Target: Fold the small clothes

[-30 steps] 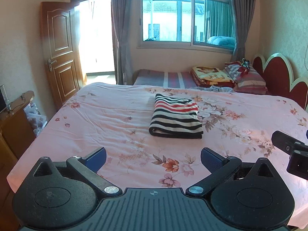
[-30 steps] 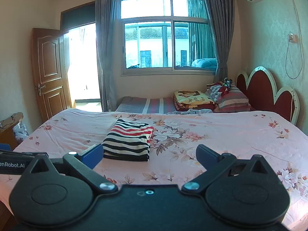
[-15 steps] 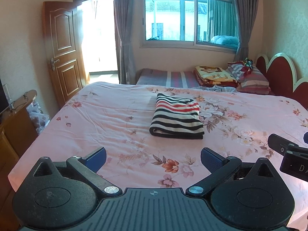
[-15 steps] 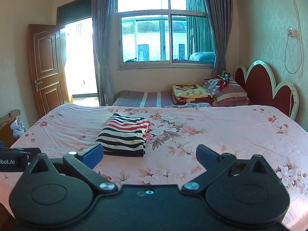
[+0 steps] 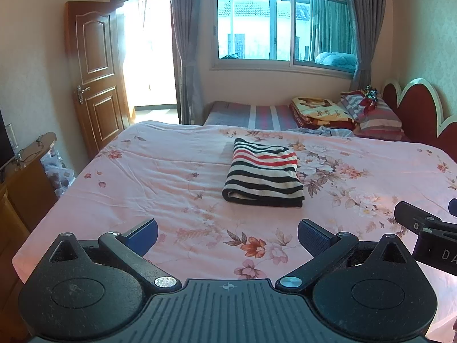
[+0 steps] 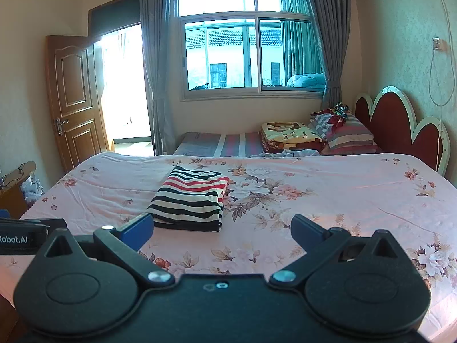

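Observation:
A striped garment in black, white and red lies folded into a neat rectangle on the pink floral bedspread. The right wrist view shows the same striped garment on the bedspread. My left gripper hovers over the bed's near edge, open and holding nothing, well short of the garment. My right gripper is open too, with nothing between its blue fingers, just in front of the garment's near right corner. The right gripper's body shows at the right edge of the left wrist view.
Folded blankets and striped pillows are stacked at the far side by the red headboard. A wooden cabinet stands left of the bed, by an open wooden door. A window fills the far wall.
Both grippers have drawn back and risen slightly, so the folded garment sits a little farther off. Both stay open, and the garment has not moved.

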